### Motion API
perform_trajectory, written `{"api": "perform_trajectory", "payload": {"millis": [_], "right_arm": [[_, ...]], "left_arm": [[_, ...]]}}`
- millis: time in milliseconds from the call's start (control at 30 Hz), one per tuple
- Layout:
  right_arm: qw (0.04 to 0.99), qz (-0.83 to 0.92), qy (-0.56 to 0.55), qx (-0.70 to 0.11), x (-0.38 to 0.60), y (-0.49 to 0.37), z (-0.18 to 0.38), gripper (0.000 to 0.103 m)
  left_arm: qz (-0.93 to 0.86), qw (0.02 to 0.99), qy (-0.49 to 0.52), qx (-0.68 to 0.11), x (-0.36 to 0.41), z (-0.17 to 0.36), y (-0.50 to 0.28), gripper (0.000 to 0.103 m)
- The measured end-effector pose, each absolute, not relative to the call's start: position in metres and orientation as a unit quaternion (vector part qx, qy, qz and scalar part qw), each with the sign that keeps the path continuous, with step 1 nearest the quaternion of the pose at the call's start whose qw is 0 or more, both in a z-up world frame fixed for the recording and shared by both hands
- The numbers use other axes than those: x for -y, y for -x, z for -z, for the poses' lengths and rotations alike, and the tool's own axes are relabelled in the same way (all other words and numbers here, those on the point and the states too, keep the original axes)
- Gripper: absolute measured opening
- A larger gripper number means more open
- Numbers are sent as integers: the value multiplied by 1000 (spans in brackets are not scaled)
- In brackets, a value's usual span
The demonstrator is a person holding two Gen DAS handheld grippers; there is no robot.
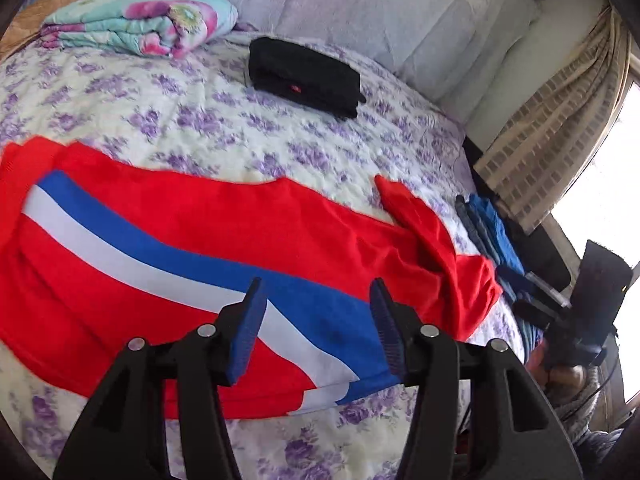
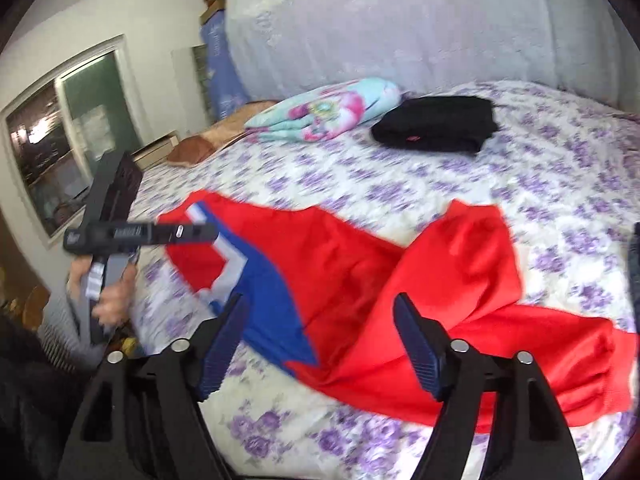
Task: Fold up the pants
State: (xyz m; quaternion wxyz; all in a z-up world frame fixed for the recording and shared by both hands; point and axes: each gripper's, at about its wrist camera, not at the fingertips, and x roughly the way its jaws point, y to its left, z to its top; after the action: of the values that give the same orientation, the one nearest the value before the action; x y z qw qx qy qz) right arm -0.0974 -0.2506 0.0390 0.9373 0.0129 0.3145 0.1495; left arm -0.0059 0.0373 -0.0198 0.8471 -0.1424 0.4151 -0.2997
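Observation:
Red pants (image 1: 192,248) with a blue and white side stripe lie spread across the floral bedspread (image 1: 208,120). One leg end is crumpled and folded over at the right. My left gripper (image 1: 318,292) hovers over the striped part, open, with nothing between its blue pads. In the right wrist view the pants (image 2: 440,280) lie rumpled. My right gripper (image 2: 320,308) hangs above them, jaws wide and open, holding nothing. A hand (image 2: 112,304) holds the left gripper's handle at the left edge of that view.
A folded black garment (image 1: 304,76) and a folded flowered blanket (image 1: 140,20) sit at the far side of the bed. Folded blue clothes (image 1: 488,228) lie by the right edge. A curtain (image 1: 552,128) and a window are beyond.

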Motion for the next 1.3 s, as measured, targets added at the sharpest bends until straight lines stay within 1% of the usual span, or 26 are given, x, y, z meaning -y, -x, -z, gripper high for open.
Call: {"api": "perform_trajectory", "payload": {"millis": [100, 300, 367, 433, 467, 500, 533, 567, 600, 700, 767, 833, 933, 1000, 1067, 1133, 1167, 1200, 1300], "right_arm": [[944, -67, 11, -324, 243, 59, -30, 86], [932, 10, 93, -350, 212, -12, -3, 85], [924, 35, 128, -359, 210, -26, 5, 84], [914, 46, 143, -378, 210, -38, 14, 73], [909, 47, 141, -388, 213, -42, 19, 62], [906, 47, 139, -397, 214, -43, 24, 54], [904, 44, 136, -404, 216, -45, 28, 51], [903, 44, 138, -405, 216, -45, 31, 44], [902, 47, 148, -402, 216, -42, 32, 31], [912, 44, 148, -379, 220, -30, 21, 12], [929, 47, 118, -348, 236, -13, 3, 9], [944, 46, 59, -321, 264, 6, -17, 9], [953, 42, -91, -286, 336, 55, -34, 8], [936, 47, -208, -280, 391, 92, -21, 8], [909, 61, -281, -303, 424, 122, 7, 9], [898, 103, -285, -321, 432, 148, 27, 23], [899, 112, -284, -315, 434, 159, 31, 37], [901, 113, -290, -303, 436, 167, 31, 47], [905, 86, -309, -280, 442, 171, 27, 47]], "left_arm": [[284, 847, 140, -427, -29, 47, 3, 52], [303, 867, 110, -381, -28, 53, 17, 56], [315, 862, 114, -380, -28, 51, 16, 63], [328, 856, 120, -381, -29, 51, 14, 67], [331, 854, 123, -381, -30, 51, 13, 68], [334, 853, 126, -382, -30, 51, 12, 68], [336, 851, 127, -382, -30, 51, 12, 69], [339, 851, 127, -382, -31, 52, 12, 69], [341, 850, 128, -381, -31, 52, 12, 69], [344, 848, 130, -381, -31, 52, 12, 70], [345, 848, 130, -381, -31, 52, 12, 70], [346, 847, 131, -381, -32, 52, 12, 70], [346, 848, 130, -380, -31, 52, 13, 70], [346, 849, 129, -378, -31, 52, 13, 70], [345, 850, 127, -378, -30, 52, 14, 71], [343, 851, 125, -379, -29, 52, 13, 71], [342, 851, 124, -378, -29, 52, 14, 71], [341, 852, 123, -378, -29, 52, 14, 71], [336, 855, 118, -377, -28, 52, 15, 71]]}}
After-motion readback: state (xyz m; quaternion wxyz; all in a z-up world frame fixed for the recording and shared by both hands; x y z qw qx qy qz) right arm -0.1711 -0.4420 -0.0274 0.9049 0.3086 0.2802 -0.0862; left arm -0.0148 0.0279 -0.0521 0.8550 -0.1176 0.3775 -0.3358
